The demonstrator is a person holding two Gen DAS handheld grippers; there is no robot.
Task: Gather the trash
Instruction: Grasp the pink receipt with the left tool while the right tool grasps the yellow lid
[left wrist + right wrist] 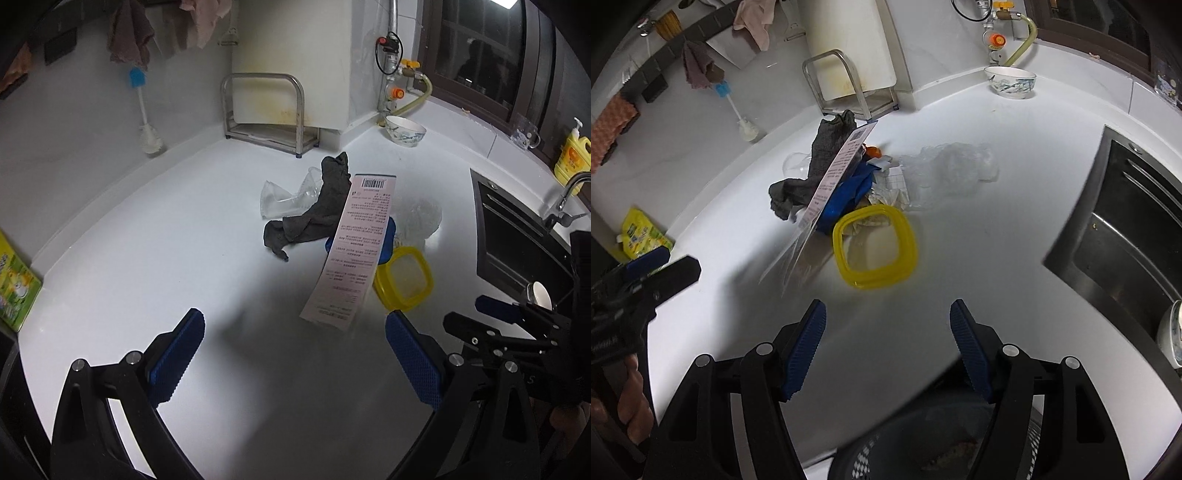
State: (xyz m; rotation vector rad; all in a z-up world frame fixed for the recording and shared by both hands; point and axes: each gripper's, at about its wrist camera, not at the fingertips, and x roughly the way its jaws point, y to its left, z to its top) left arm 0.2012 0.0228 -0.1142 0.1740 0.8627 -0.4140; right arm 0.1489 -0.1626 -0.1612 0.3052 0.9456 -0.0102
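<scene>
Kitchen, white table beside sink. Trash pile mid-table: sock, pink carton, yellow lid, crumpled plastic. Left claw and right claw released, empty, short of pile. Step: approach. Next: close on carton, likely for bin below.

Pink printed carton: text too small to read; lower end smeared by blur in the right wrist view
Blue item: mostly hidden under the carton; identity unclear
Dark basket: cut off by bottom edge; contents indistinct
</scene>
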